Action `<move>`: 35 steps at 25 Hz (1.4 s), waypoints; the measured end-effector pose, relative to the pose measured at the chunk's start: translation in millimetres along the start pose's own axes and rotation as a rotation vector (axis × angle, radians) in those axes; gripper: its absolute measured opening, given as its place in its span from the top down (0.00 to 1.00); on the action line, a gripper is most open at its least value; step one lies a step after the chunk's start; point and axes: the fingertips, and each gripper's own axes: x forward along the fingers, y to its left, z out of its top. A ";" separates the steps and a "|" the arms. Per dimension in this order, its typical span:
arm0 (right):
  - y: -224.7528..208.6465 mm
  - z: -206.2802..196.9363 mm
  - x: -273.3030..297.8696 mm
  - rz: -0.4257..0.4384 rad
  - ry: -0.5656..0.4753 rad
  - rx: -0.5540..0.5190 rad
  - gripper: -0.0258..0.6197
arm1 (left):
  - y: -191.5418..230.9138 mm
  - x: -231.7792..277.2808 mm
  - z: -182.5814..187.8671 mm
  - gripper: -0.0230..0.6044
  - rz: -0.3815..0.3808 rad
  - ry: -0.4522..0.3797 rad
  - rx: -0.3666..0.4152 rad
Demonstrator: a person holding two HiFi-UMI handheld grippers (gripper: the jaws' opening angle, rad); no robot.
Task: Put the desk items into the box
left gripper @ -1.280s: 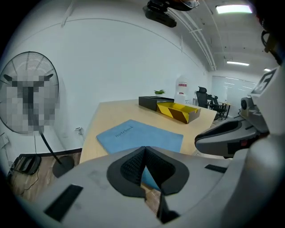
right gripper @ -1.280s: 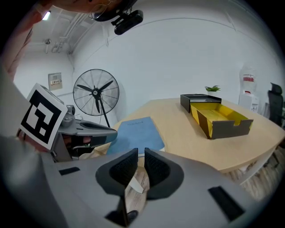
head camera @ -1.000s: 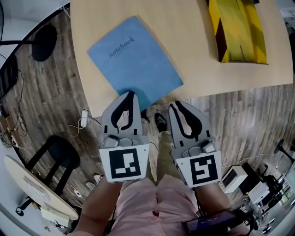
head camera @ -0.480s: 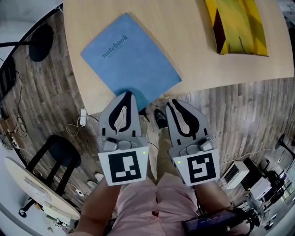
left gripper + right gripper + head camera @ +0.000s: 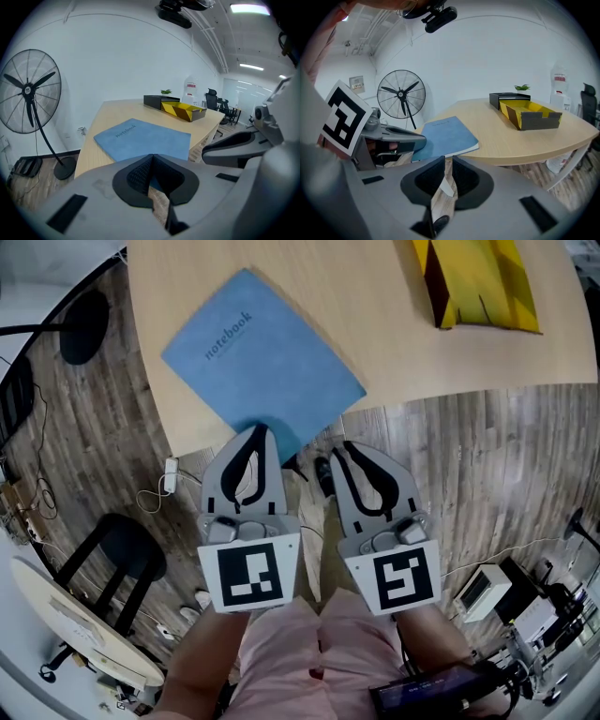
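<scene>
Your notebook [image 5: 262, 357] lies flat on the counter [image 5: 394, 343], long axis diagonal, far-left to near-right. Left tongs [image 5: 260, 434] and right tongs [image 5: 342, 448] both closed, empty.

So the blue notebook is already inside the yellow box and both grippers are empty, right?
No. The notebook lies on the table, apart from the yellow box; the head view shows it. The left gripper and right gripper are indeed empty.

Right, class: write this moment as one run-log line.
left hand-held gripper shut, empty | right hand-held gripper nearly shut, empty | notebook on table, outside box
</scene>
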 end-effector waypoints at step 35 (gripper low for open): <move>35.4 -0.9 45.9 0.372 -0.100 0.913 0.83 | 27.1 -42.5 4.0 0.95 -0.060 -0.005 0.058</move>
